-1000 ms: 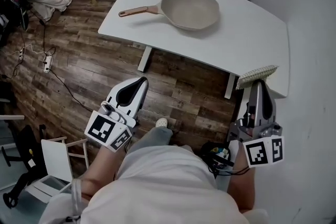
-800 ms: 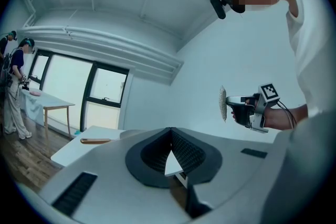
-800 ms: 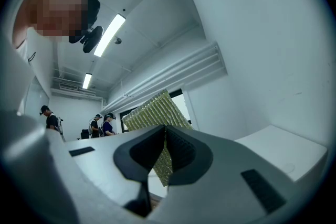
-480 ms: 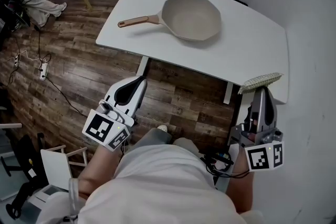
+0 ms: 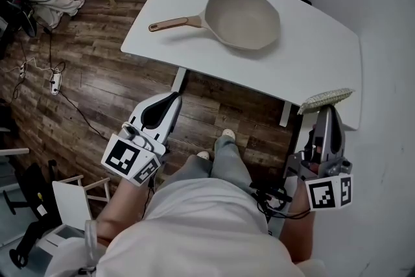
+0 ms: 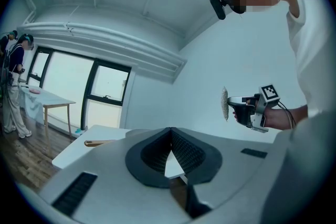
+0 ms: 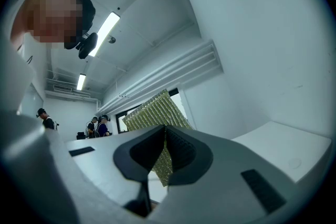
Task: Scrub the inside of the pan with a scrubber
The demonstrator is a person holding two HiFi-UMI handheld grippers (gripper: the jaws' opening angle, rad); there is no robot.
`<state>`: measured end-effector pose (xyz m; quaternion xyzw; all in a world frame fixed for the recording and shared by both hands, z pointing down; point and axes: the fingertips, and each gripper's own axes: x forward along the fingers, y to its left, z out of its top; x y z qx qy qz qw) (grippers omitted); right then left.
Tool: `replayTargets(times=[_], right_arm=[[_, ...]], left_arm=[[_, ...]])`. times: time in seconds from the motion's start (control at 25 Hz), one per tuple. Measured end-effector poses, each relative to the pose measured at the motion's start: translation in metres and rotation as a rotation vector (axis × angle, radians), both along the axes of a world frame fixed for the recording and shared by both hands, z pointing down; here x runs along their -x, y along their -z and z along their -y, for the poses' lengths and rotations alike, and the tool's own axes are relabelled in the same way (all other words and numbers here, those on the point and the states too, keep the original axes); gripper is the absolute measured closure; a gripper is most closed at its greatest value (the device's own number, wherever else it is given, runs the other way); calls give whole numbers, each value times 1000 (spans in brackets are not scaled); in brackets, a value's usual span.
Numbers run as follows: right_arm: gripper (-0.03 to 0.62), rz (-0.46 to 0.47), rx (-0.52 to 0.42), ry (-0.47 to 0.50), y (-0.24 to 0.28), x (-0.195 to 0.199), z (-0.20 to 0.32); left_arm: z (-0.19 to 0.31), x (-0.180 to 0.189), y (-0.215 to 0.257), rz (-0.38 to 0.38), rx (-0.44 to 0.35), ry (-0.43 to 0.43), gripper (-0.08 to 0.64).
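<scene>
You held the scrubber (image 5: 325, 98) pinched in your right gripper (image 5: 327, 110) at lower right, your left gripper (image 5: 174, 99) pressed together and empty, while the pan (image 5: 243, 18) sat untouched at upper centre on the table (image 5: 324, 55); steadying its handle (image 5: 170, 24) before scrubbing was advisable

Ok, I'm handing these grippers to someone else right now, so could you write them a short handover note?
Left gripper: jaws shut, empty, over the floor, short of the table.
Right gripper: jaws shut on the scrubber, near the table's front edge.
Pan: on the table, handle pointing left in the head view, untouched.
Done: scrubber picked up.
To do: reach the pan and scrub its inside.
</scene>
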<state>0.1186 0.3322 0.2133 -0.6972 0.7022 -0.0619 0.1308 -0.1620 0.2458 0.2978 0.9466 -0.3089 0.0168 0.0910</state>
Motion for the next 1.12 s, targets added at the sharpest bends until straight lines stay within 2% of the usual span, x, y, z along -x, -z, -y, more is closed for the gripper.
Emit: replayTargets(times=[0.48, 0.84, 1.12], right_arm=[[565, 4, 3, 74, 3, -17, 41], [565, 17, 19, 132, -7, -48, 83], [565, 11, 11, 181, -1, -59, 122]], left_arm=[[18, -12, 7, 15, -1, 63, 548], [40, -47, -4, 33, 22, 88, 548], [69, -60, 6, 41, 0, 115, 548]])
